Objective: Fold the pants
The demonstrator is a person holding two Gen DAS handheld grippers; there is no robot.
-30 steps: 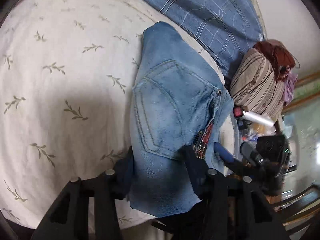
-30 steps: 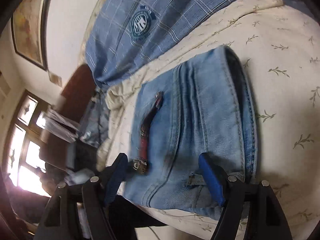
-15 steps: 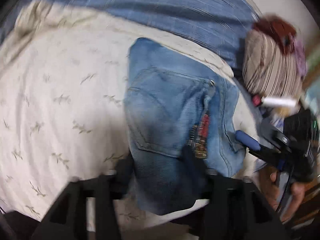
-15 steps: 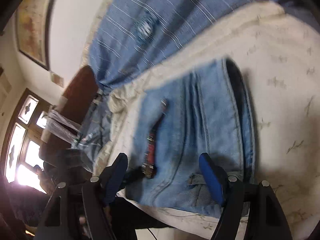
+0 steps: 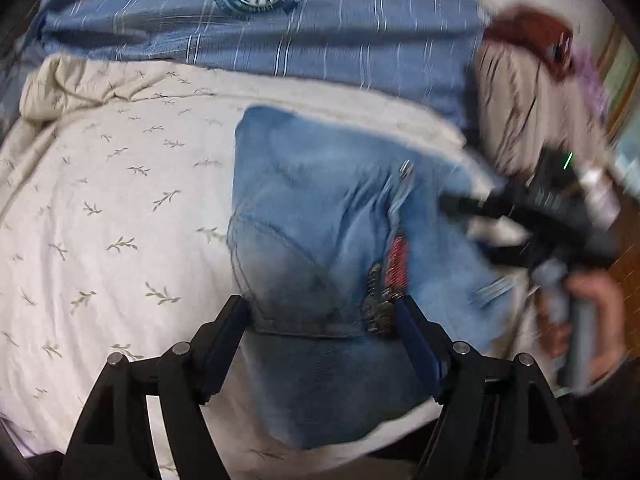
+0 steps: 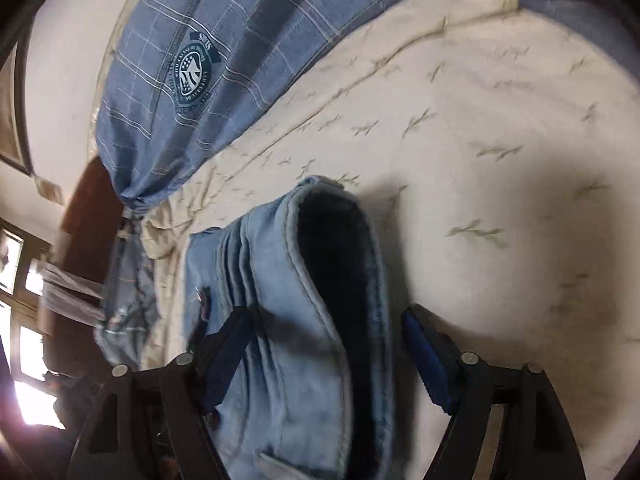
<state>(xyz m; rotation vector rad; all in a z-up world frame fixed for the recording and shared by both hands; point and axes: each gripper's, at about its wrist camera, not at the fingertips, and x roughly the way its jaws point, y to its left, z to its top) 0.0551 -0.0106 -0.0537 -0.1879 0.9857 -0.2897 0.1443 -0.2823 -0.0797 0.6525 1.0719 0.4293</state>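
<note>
Evidently the folded light-blue denim pants (image 5: 320, 220) are thick, limp (seams stiff); grasp the near hem. Left tongs (image 5: 322, 330) opening, right tongs (image 6: 326, 344) closing, neither pinching denim.

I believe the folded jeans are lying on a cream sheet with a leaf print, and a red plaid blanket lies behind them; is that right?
Not quite: the blanket behind the jeans is blue plaid with a round crest, not red, as both wrist views show. The rest holds: the folded jeans lie on the cream, leaf-print sheet.
</note>
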